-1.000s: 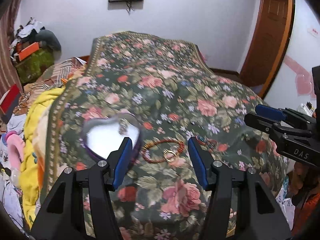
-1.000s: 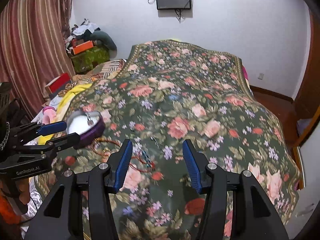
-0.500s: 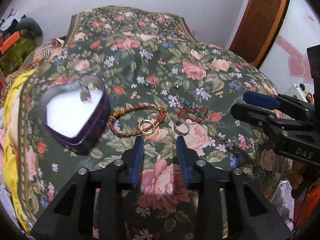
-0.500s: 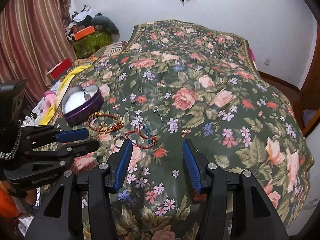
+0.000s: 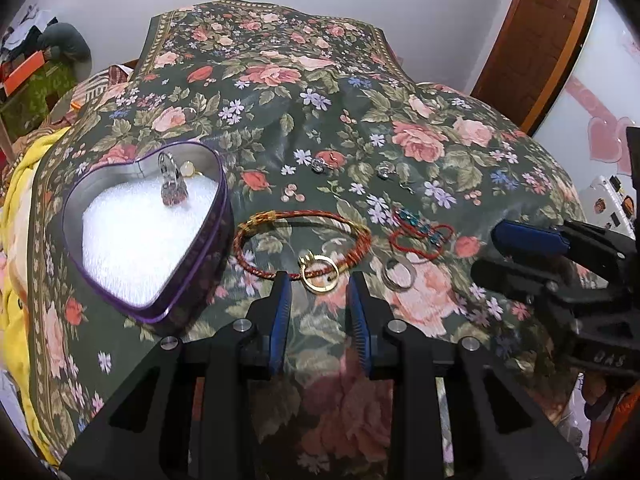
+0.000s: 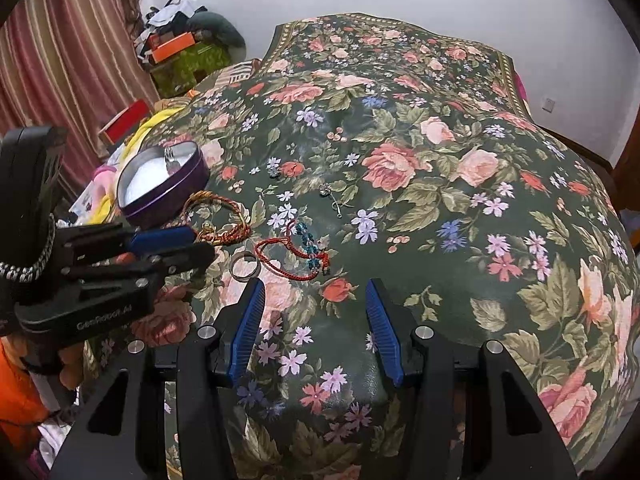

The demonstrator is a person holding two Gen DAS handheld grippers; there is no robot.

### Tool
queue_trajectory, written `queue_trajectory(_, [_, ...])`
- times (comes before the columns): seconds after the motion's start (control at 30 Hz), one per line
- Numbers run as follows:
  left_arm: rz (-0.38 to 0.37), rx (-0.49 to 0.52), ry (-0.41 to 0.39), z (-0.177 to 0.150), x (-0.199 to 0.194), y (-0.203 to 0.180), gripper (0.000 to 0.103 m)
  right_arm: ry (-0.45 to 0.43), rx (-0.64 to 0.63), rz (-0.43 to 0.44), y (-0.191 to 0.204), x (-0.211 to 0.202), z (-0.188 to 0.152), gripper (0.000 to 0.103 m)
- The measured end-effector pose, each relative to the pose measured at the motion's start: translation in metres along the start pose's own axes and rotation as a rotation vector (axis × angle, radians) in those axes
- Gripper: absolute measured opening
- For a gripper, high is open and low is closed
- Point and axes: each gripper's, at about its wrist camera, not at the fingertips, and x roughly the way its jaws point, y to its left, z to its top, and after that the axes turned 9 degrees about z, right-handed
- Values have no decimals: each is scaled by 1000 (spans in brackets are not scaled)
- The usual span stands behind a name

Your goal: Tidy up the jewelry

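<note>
A purple heart-shaped tin [image 5: 192, 252] [image 6: 176, 196] with white padding holds a jewelled ring [image 5: 172, 184]. Beside it on the floral bedspread lie a red-and-gold braided bracelet [image 5: 276, 220] [image 6: 228, 208], a gold ring [image 5: 319, 276], a silver ring [image 5: 397, 274] [image 6: 245, 265], a red cord bracelet with teal beads [image 5: 420, 236] [image 6: 296, 254] and small earrings [image 5: 320, 165] [image 6: 332, 196]. My left gripper [image 5: 320, 284] [image 6: 200, 246] is partly open, low, its fingertips on either side of the gold ring. My right gripper [image 6: 316, 292] [image 5: 496, 252] is open and empty, just right of the red cord bracelet.
The bed's cover [image 6: 440, 160] drops off at the near and left edges. Yellow bedding [image 5: 20, 184] and clutter lie at the left. A striped curtain [image 6: 60, 60] hangs left; a wooden door [image 5: 540, 40] is far right.
My left gripper has dropped toward the bed, moved in on the gold ring and narrowed its jaws. My right gripper has also lowered and stayed open.
</note>
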Motion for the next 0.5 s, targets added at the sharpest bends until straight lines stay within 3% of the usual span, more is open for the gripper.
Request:
queue_trajectory(0.3, [62,76,-42,4,8,-10,29,56,-36,25,-1,18,6,48])
queue_trajectory(0.4, [65,79,-48,5,9,-9,17,60,-37,32,-2,20,8,48])
queue_trajectory(0.5, [52,72,-44,6,8,-6,18,64,-44,48,-2,24,10,48])
